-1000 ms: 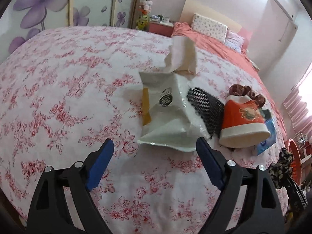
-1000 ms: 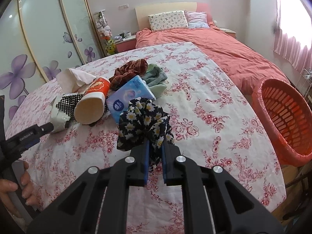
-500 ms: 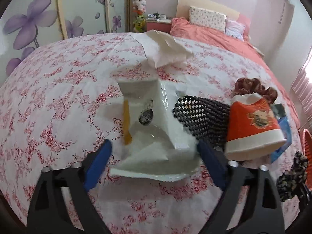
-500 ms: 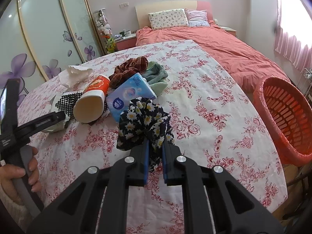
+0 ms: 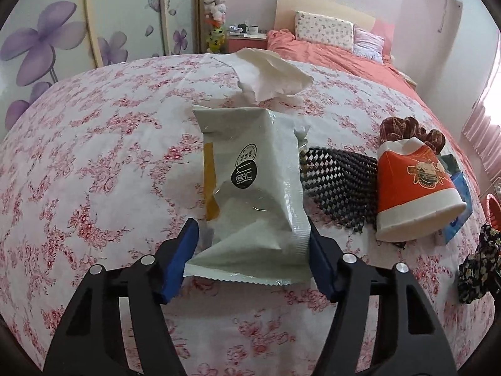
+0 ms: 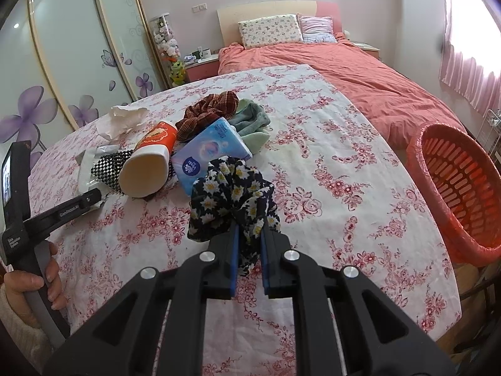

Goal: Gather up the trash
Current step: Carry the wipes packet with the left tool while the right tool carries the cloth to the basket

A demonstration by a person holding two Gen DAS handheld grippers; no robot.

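A: What does the room show?

B: A bench (image 6: 344, 163) under a white cloth with red flowers fills the middle of both views. A bed (image 6: 360, 75) with a coral cover is at upper right, a wardrobe (image 6: 62, 62) with purple flowers at upper left, and an orange basket (image 6: 454, 188) is cut off at the right edge.

A: And the trash?

B: In the left wrist view a white wrapper (image 5: 253, 188) lies at centre between the wide-spread fingers of the left hand-held gripper (image 5: 252, 258); the right pad seems to touch it. A tissue (image 5: 272, 75) lies above it, a tipped cup (image 5: 413, 188) at right.

A: The other one?

B: The right hand-held gripper (image 6: 249, 257) is clamped on a daisy scrunchie (image 6: 231, 197), low centre. Mesh (image 6: 109, 169) is half hidden behind the cup.
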